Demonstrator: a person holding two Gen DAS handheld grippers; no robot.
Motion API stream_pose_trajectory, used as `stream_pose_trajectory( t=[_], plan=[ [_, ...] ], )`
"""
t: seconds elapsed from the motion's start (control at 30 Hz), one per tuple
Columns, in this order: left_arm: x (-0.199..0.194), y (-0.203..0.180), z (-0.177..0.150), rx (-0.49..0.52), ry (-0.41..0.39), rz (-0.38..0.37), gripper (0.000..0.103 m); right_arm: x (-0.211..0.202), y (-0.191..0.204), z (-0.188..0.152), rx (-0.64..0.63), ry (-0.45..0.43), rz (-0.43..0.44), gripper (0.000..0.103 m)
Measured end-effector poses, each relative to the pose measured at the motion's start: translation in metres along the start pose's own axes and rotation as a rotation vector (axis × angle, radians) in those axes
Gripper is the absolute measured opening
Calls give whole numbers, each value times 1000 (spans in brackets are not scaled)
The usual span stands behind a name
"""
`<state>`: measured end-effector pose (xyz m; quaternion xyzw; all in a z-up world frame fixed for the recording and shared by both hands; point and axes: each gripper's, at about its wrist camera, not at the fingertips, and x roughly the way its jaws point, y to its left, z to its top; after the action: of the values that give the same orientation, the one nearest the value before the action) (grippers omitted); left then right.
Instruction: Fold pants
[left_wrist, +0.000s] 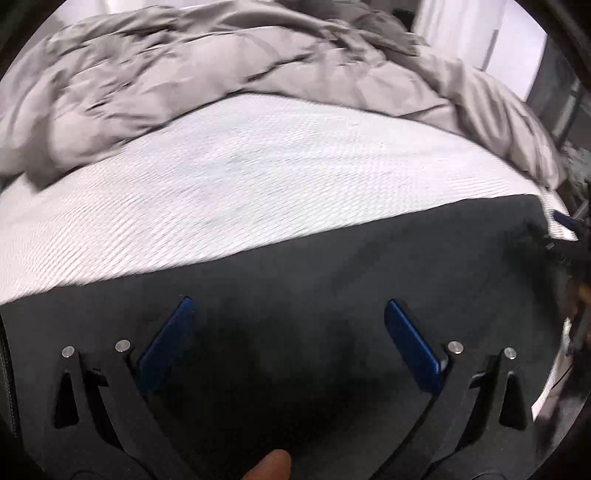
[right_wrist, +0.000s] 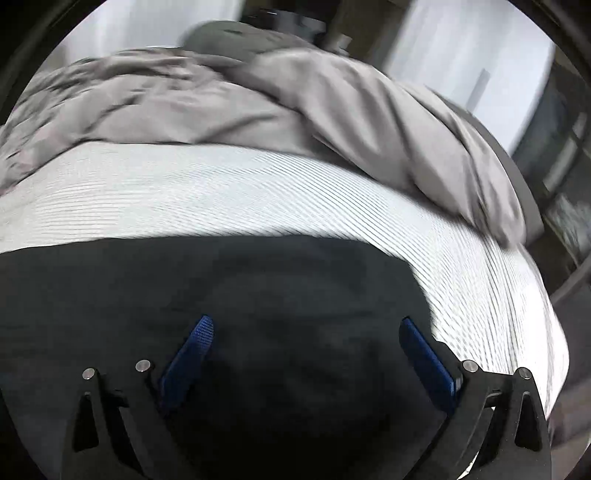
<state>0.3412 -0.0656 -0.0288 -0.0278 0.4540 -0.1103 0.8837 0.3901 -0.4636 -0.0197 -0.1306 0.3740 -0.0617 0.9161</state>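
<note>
**Pants are laid out on the bed, folding barely started by the look of it**

So the dark pants (left_wrist: 295, 266) are lying flat along the near edge of the bed (left_wrist: 221, 177), on the white ribbed mattress cover. The rumpled grey duvet (left_wrist: 184, 74) is shoved to the far side, well clear of them.

Both grippers hover just over the fabric. The left gripper (left_wrist: 288, 314) has its blue fingers (left_wrist: 166, 347) spread wide with nothing between them, and the right gripper (right_wrist: 306, 328) is the same, fingers (right_wrist: 188, 354) apart and holding nothing. In the right view the dark cloth ends near the right finger, with bare mattress beyond it.

My read: the garment looks smoothed out in one flat layer. I can't make out a waistband, legs or any crease, so I honestly can't tell if a first fold is already in. Everything's a bit motion-blurred too. Grabbing an edge and folding over looks like what's left.
</note>
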Motion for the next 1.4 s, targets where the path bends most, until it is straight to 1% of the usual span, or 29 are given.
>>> stream_pose_trajectory(
  t=[0.07, 0.17, 0.2, 0.23, 0.27, 0.3, 0.33, 0.37, 0.4, 0.43, 0.5, 0.57, 0.6, 0.63, 0.7, 0.73, 0.8, 0.87, 0.9, 0.93, 0.97, 1.0, 1.07, 1.1, 1.13, 1.2, 1.3, 1.37, 1.4],
  plan=[
    [19, -20, 8, 23, 26, -20, 102, 4, 38, 12, -57, 0, 96, 102],
    [50, -31, 6, 30, 95, 29, 102, 27, 96, 17, -131, 43, 234, 102],
    [55, -32, 3, 29, 98, 33, 102, 38, 115, 13, -168, 72, 247, 101],
    [54, -30, 0, 26, 90, 21, 102, 45, 125, 9, -210, 75, 214, 101],
    [51, -26, -3, 20, 81, 4, 102, 49, 124, 8, -221, 67, 220, 102],
    [47, -22, -4, 15, 75, -3, 102, 50, 112, 10, -194, 68, 240, 102],
    [44, -18, -7, 9, 67, 17, 102, 52, 98, 10, -165, 73, 176, 102],
    [42, -12, -10, 1, 65, 59, 102, 59, 69, 11, -113, 77, 49, 102],
    [42, -7, -11, -13, 66, 90, 102, 66, 44, 7, -52, 98, -36, 102],
    [42, -1, -13, -36, 62, 77, 102, 73, 12, 2, 30, 117, -104, 102],
    [39, 5, -14, -66, 54, 52, 102, 81, -40, -11, 196, 143, -121, 102],
    [36, 1, -14, -54, 50, 67, 102, 76, -68, -19, 257, 124, -186, 102],
    [30, -4, -16, -49, 47, 77, 102, 65, -74, -21, 274, 97, -163, 101],
    [24, -6, -16, -50, 37, 61, 102, 54, -75, -22, 271, 71, -147, 101],
    [3, -10, -22, -50, -3, -25, 102, 29, -69, -19, 212, 13, -106, 101],
    [-7, -17, -28, -33, -17, -63, 102, 17, -61, -20, 168, -5, -61, 101],
    [-14, -35, -38, 17, -24, -92, 102, 9, -38, -24, 65, 4, 68, 101],
    [-5, -49, -51, 85, 39, -103, 102, 14, -15, -34, -24, 30, 143, 101],
    [1, -52, -56, 100, 67, -93, 102, 27, -10, -42, -66, 67, 147, 101],
    [3, -51, -62, 113, 82, -78, 102, 41, -4, -50, -98, 115, 123, 101],
    [0, -49, -64, 119, 77, -82, 102, 47, -3, -57, -101, 133, 118, 101],
    [-7, -45, -66, 121, 69, -90, 102, 46, -14, -60, -63, 120, 144, 101],
    [-12, -25, -68, 110, 68, -9, 102, 40, -31, -62, -42, 124, 152, 96],
    [-14, -15, -72, 93, 72, 33, 102, 37, -35, -67, -56, 121, 151, 95],
    [-18, -6, -76, 65, 75, 45, 102, 37, -33, -71, -80, 127, 132, 95],
    [-30, 7, -79, 9, 55, 21, 102, 31, -29, -76, -123, 110, 92, 96],
    [-51, -5, -84, 27, 22, 0, 102, 9, -20, -74, -167, 85, 51, 97],
    [-60, -22, -87, 41, -3, -57, 102, -15, -12, -73, -138, 54, 117, 97],
    [-59, -33, -90, 49, -3, -91, 102, -24, -2, -71, -136, 40, 191, 97]
  ],
)
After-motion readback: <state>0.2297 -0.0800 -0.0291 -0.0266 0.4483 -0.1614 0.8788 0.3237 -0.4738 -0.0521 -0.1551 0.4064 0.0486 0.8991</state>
